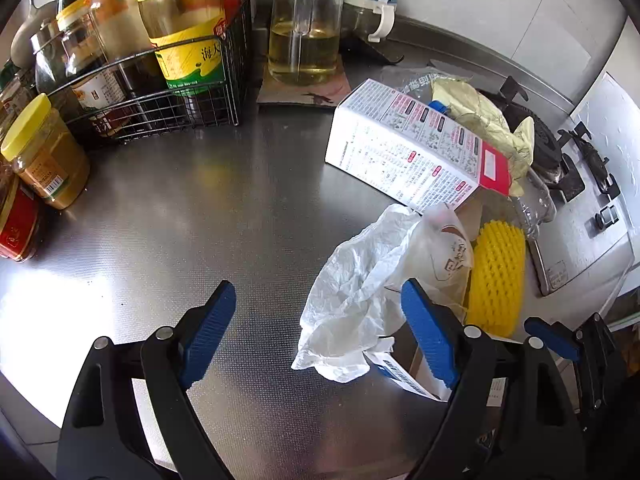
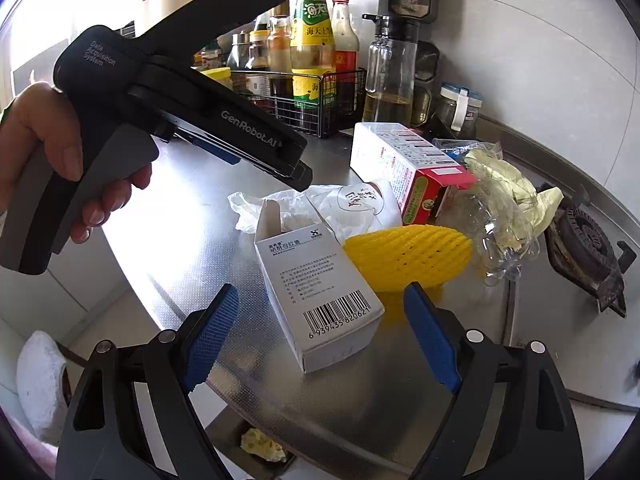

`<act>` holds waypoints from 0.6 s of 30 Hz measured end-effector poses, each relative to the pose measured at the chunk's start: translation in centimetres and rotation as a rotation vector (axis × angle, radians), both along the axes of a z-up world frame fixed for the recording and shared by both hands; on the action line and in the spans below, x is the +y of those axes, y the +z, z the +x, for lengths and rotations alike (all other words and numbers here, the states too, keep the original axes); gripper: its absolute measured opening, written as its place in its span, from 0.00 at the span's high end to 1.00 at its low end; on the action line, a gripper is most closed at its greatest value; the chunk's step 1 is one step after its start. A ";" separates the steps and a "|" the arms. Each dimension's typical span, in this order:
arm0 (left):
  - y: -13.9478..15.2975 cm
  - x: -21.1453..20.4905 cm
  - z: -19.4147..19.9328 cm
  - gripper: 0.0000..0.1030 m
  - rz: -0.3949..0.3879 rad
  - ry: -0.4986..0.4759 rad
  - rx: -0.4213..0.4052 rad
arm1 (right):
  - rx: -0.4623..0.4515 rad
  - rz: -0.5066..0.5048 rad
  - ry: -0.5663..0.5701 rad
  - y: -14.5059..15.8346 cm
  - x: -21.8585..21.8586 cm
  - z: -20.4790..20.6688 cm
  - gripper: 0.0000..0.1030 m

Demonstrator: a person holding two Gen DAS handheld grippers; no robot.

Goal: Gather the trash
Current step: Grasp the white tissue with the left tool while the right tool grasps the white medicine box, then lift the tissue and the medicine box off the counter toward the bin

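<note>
Judging by the counter (image 1: 200, 208), you have collected nothing: both claws, left gripper (image 1: 318, 332) and right gripper (image 2: 318, 332), stand spread and empty, with small box (image 2: 320, 292), tissue (image 1: 352, 296) and yellow net (image 2: 404, 258) left.

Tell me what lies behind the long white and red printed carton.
Behind the long white and red printed carton lie a crumpled pale yellow wrapper and a clear crushed plastic container, with a blue cap peeking over its edge. Whatever that cap belongs to is hidden.

Sunlit steel counter (image 1: 168, 216), grey tiled wall (image 1: 500, 4), gas stove (image 2: 588, 248).
</note>
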State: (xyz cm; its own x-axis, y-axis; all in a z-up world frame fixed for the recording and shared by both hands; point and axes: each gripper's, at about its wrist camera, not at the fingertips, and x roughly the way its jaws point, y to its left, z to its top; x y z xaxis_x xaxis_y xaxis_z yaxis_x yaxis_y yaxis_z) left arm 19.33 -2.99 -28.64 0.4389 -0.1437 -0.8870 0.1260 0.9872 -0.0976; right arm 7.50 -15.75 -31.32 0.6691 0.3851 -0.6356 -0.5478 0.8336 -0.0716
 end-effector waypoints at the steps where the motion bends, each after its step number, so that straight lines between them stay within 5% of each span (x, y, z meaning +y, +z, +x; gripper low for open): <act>1: -0.4 0.1 0.2 0.30 0.000 -0.006 0.012 | 0.015 -0.002 0.011 -0.2 0.1 0.4 0.34; 2: -0.6 0.0 0.4 0.33 -0.001 -0.011 0.018 | 0.029 0.001 0.018 -0.5 0.2 0.6 0.43; 7: -1.7 -0.5 0.8 0.44 0.007 -0.044 0.038 | 0.045 0.040 0.023 -0.4 -0.2 0.8 0.46; 15: -2.1 -1.5 0.4 0.91 0.009 -0.079 0.038 | 0.067 0.072 -0.013 0.1 -3.0 -1.0 0.51; 18: -1.8 -1.5 0.0 0.93 0.007 -0.076 0.027 | 0.075 0.061 -0.057 -0.1 -4.1 -1.4 0.51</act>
State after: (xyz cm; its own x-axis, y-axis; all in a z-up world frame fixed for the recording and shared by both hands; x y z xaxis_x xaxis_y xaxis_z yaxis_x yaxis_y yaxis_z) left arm 19.30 -4.44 -30.40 0.4028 -0.1692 -0.8995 0.1985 0.9755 -0.0946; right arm 6.11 -19.86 -31.37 0.6424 0.3872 -0.6614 -0.5010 0.8652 0.0198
